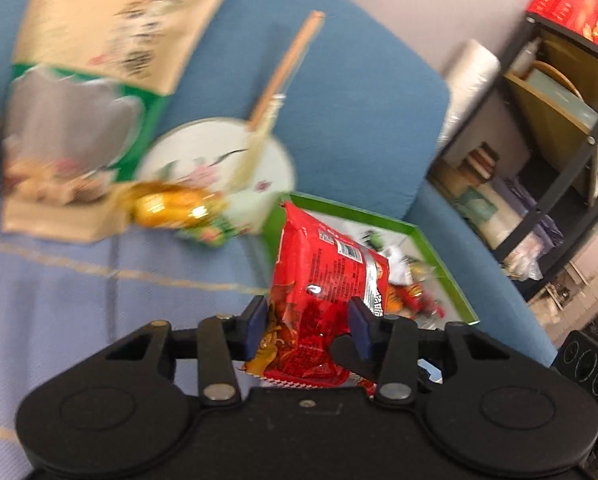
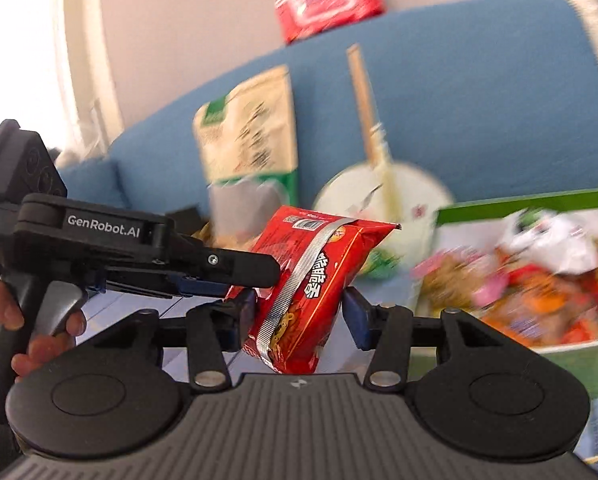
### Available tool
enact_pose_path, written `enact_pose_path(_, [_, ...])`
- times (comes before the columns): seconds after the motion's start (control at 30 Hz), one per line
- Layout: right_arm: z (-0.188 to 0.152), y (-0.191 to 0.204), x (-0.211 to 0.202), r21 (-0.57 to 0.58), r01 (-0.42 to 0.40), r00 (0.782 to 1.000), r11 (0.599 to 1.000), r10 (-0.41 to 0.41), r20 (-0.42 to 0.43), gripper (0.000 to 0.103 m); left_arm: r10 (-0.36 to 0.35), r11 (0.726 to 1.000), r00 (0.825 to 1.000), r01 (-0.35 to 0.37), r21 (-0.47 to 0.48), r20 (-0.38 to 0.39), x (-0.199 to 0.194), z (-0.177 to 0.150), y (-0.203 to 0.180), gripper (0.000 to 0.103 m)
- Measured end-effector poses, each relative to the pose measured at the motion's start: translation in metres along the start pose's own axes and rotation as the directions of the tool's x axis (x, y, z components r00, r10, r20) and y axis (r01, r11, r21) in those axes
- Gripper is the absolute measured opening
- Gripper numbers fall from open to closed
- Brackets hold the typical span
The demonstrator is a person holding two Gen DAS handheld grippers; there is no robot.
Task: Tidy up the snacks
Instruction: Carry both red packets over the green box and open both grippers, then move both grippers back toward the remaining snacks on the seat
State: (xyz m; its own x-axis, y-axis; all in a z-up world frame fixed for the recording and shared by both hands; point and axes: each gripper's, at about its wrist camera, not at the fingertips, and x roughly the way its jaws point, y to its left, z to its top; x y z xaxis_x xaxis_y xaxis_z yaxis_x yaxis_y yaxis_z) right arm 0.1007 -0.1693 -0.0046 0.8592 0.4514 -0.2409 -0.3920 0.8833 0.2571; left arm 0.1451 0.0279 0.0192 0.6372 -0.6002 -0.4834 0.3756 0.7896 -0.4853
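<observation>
L gripper (image 1: 308, 322) and R gripper (image 2: 299, 314) each stood partly open w/ pads pinching the same red snack pack (image 2: 313, 280), lifted clear of the blue sofa (image 1: 339, 92) betw. them, prob. so both could carry it to the green-rimmed box (image 1: 439, 252) w/ other snacks just beside.
</observation>
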Motion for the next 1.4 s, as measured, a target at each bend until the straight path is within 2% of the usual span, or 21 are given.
enact_pose_path(0.17, [0.013,-0.032,-0.011,0.014,0.087,0.994,0.996,-0.088,0.069,0.082,-0.050,0.998,0.999,0.049,0.047,0.011,0.039,0.017,-0.031,0.082])
enact_pose_path(0.37, [0.018,-0.056,-0.001,-0.041,0.186,0.978,0.982,-0.180,0.107,0.081,-0.074,0.997,0.997,0.074,0.030,0.012,0.078,0.027,-0.046,0.082])
enact_pose_path(0.5, [0.014,-0.066,0.010,-0.054,0.250,0.965,0.967,-0.244,0.094,0.080,-0.074,0.997,0.997,0.074,0.021,-0.018,0.101,0.030,-0.049,0.078])
enact_pose_path(0.57, [0.011,-0.073,0.013,-0.045,0.283,0.958,0.958,-0.279,0.069,0.084,-0.067,0.997,0.997,0.068,0.029,-0.035,0.110,0.028,-0.049,0.078])
enact_pose_path(0.6, [0.009,-0.075,0.015,-0.038,0.296,0.954,0.954,-0.295,0.047,0.090,-0.065,0.997,0.997,0.066,0.031,-0.038,0.112,0.027,-0.050,0.082])
enact_pose_path(0.67, [0.009,-0.077,0.018,-0.024,0.333,0.943,0.943,-0.333,0.016,0.098,-0.038,0.999,0.999,0.039,0.033,-0.020,0.111,0.025,-0.051,0.102])
enact_pose_path(0.77, [0.012,-0.075,0.010,-0.008,0.361,0.932,0.932,-0.360,0.042,0.101,0.000,0.998,1.000,-0.002,0.065,0.021,0.101,0.023,-0.052,0.103])
enact_pose_path(0.83, [0.013,-0.074,0.003,-0.005,0.356,0.934,0.935,-0.355,0.047,0.098,0.004,0.996,1.000,-0.006,0.085,0.027,0.094,0.025,-0.051,0.103])
enact_pose_path(0.87, [0.013,-0.072,0.001,-0.012,0.339,0.940,0.941,-0.338,0.044,0.081,0.006,0.996,1.000,-0.009,0.086,0.029,0.091,0.025,-0.049,0.103])
enact_pose_path(0.9, [0.012,-0.070,0.001,-0.024,0.313,0.950,0.949,-0.312,0.033,0.059,0.010,0.996,0.999,-0.012,0.087,0.031,0.089,0.025,-0.047,0.103])
enact_pose_path(1.0, [0.007,-0.062,0.008,-0.058,0.241,0.970,0.969,-0.242,0.000,0.047,0.022,0.996,0.999,-0.025,0.090,0.036,0.081,0.023,-0.041,0.103])
enact_pose_path(1.1, [0.001,-0.051,0.019,-0.147,0.261,0.964,0.954,-0.264,-0.004,0.046,0.040,0.994,0.999,-0.043,0.099,0.033,0.076,0.019,-0.037,0.103])
enact_pose_path(1.17, [-0.001,-0.049,0.025,-0.180,0.304,0.952,0.935,-0.307,0.010,0.047,0.056,0.992,0.998,-0.059,0.109,0.034,0.073,0.015,-0.035,0.103])
enact_pose_path(1.2, [-0.002,-0.050,0.027,-0.185,0.327,0.944,0.927,-0.329,0.017,0.054,0.062,0.991,0.997,-0.066,0.115,0.034,0.072,0.014,-0.035,0.103])
enact_pose_path(1.27, [-0.003,-0.055,0.028,-0.155,0.328,0.944,0.932,-0.330,0.014,0.063,0.077,0.989,0.996,-0.081,0.127,0.036,0.069,0.011,-0.035,0.103])
enact_pose_path(1.4, [0.003,-0.057,0.016,-0.098,0.316,0.949,0.944,-0.317,0.011,0.065,0.096,0.988,0.994,-0.101,0.120,0.049,0.053,0.004,-0.032,0.103])
